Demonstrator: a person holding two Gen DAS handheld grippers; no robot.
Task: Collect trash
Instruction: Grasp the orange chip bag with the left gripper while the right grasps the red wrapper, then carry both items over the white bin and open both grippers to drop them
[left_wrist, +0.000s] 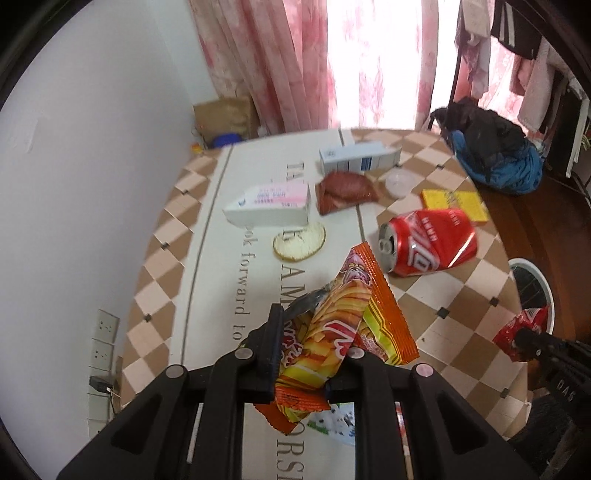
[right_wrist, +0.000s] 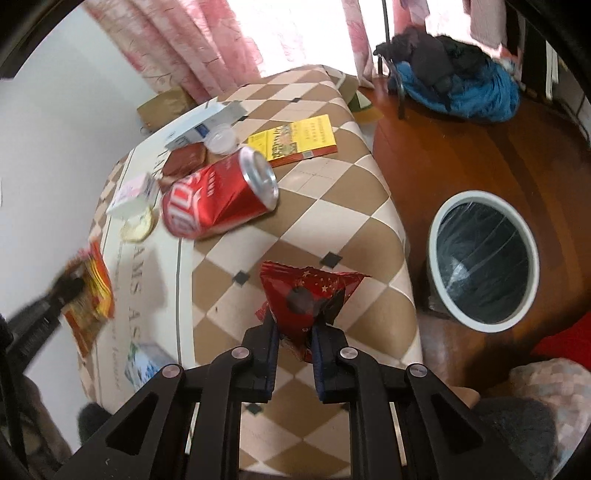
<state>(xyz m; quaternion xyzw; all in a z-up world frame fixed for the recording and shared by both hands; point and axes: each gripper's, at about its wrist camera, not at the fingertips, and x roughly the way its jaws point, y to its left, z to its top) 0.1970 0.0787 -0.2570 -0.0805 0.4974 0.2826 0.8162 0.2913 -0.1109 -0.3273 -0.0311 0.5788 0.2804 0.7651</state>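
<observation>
Right wrist view: right gripper (right_wrist: 294, 336) jaws pinch a red snack wrapper (right_wrist: 308, 295) above the worktop (right_wrist: 332, 206), short of the bin (right_wrist: 484, 258). Left gripper (left_wrist: 314, 350) clamps an orange chip bag (left_wrist: 343, 314); slick foil might slip free.

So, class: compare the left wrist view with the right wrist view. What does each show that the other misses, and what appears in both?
Only the left wrist view shows the wall sockets and the full orange chip packet clamped in the left gripper.

Only the right wrist view shows the whole lined bin on the floor and the red wrapper pinched in the right gripper.

Both show the dented red can, yellow booklet and checked table.
</observation>
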